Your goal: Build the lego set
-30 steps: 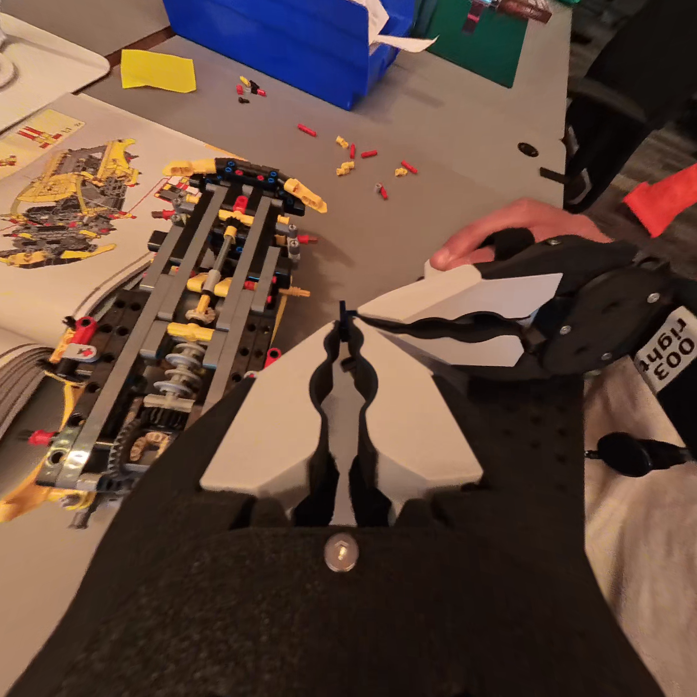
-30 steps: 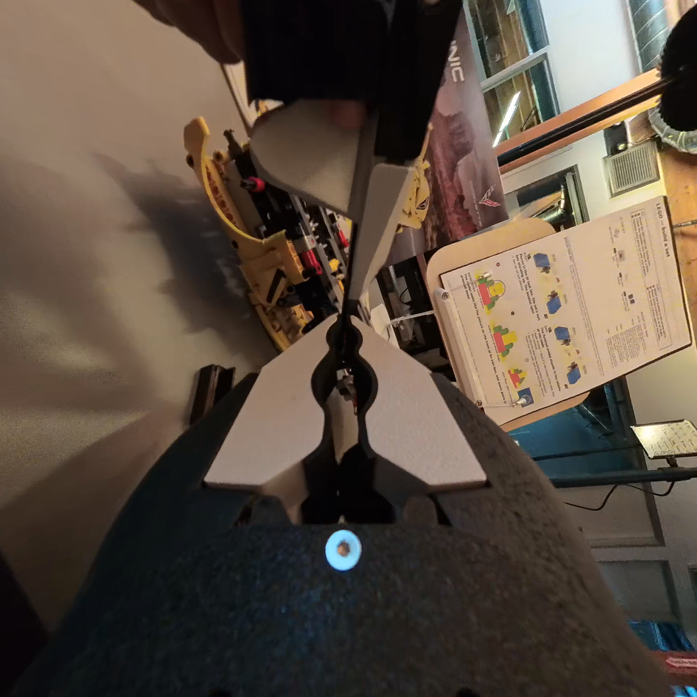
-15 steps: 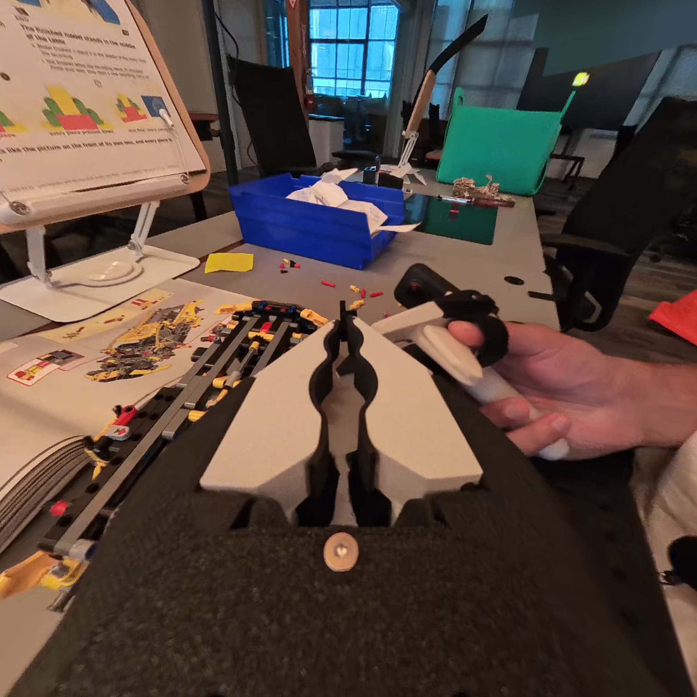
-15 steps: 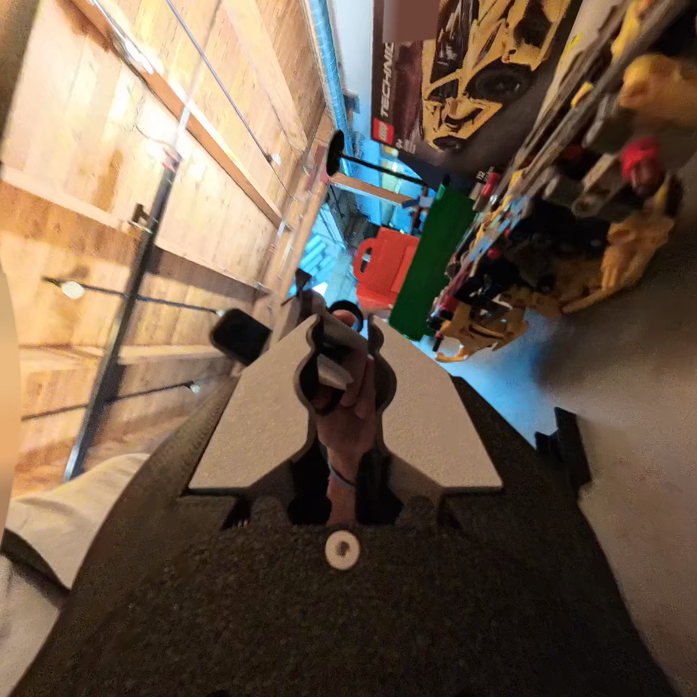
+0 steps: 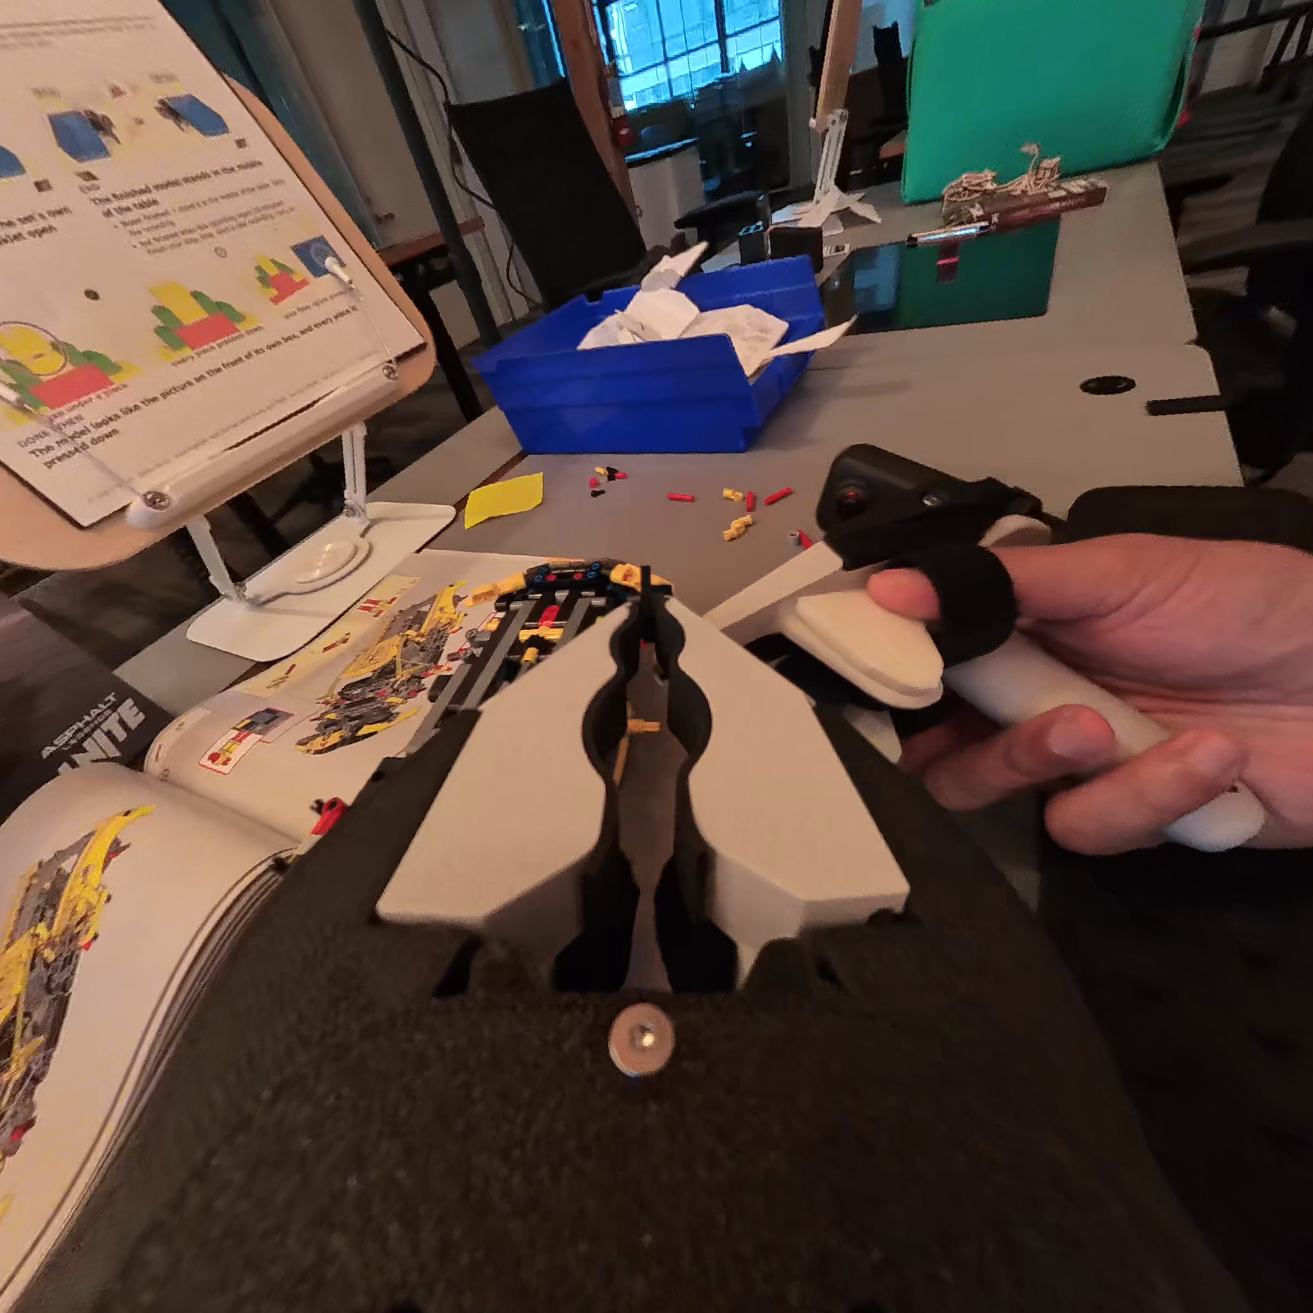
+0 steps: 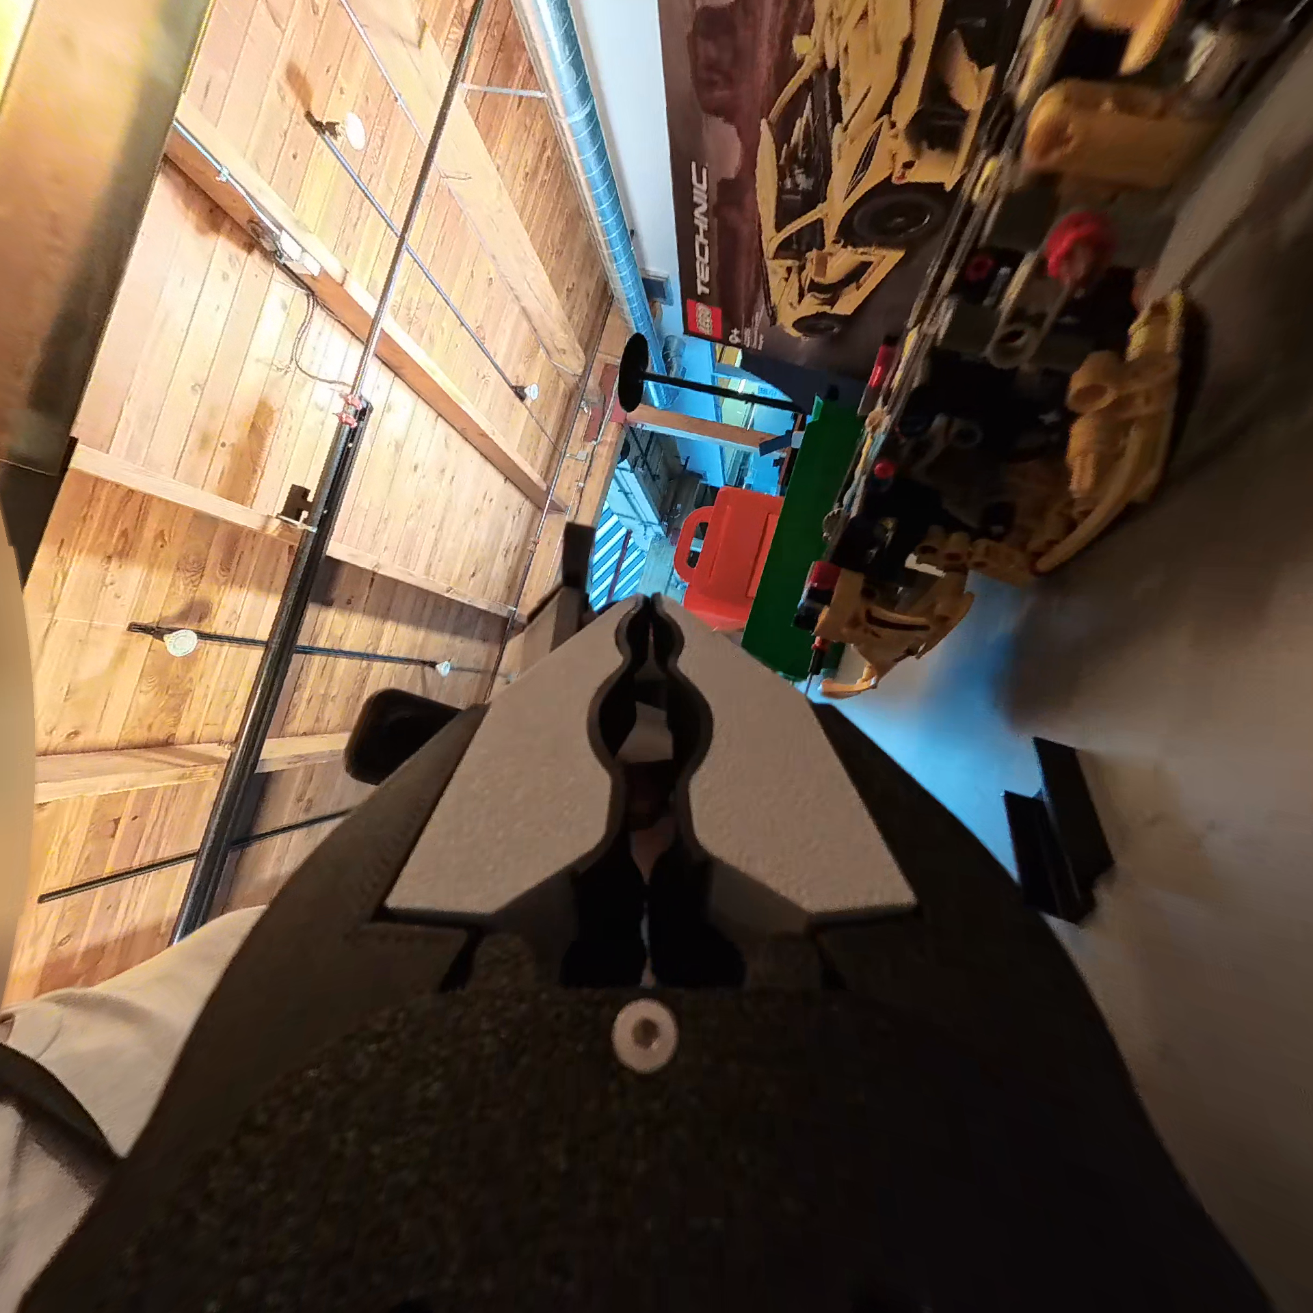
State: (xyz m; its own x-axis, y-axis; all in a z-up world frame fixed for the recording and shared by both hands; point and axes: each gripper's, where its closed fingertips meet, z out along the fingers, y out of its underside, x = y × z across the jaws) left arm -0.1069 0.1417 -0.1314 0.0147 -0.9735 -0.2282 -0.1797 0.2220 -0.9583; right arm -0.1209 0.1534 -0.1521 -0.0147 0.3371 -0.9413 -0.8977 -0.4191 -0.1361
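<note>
My left gripper [image 5: 645,593] is shut, and a small dark pin seems to stick out of its tips. It hovers over the near end of the black, grey and yellow lego car chassis [image 5: 547,618], which lies on the open instruction book [image 5: 341,696]. A hand [image 5: 1151,675] holds my right gripper [image 5: 753,604] on its side just right of the left tips. In the right wrist view the right gripper [image 6: 650,604] is shut with nothing visible in it. The chassis [image 6: 995,440] passes along the right of that rolled view.
Loose red and yellow pins [image 5: 739,504] and a yellow paper [image 5: 504,490] lie on the grey table beyond the model. A blue bin [image 5: 639,398] with crumpled paper stands behind them. A sheet on a white stand [image 5: 177,284] is at the left. The set's box [image 6: 817,156] stands behind the chassis. The grippers are tip to tip, or close to it.
The two grippers met tip to tip above the table, then parted. The left view tilted up from the model to level. The right gripper rolled sideways, opened slightly, and is shut now.
</note>
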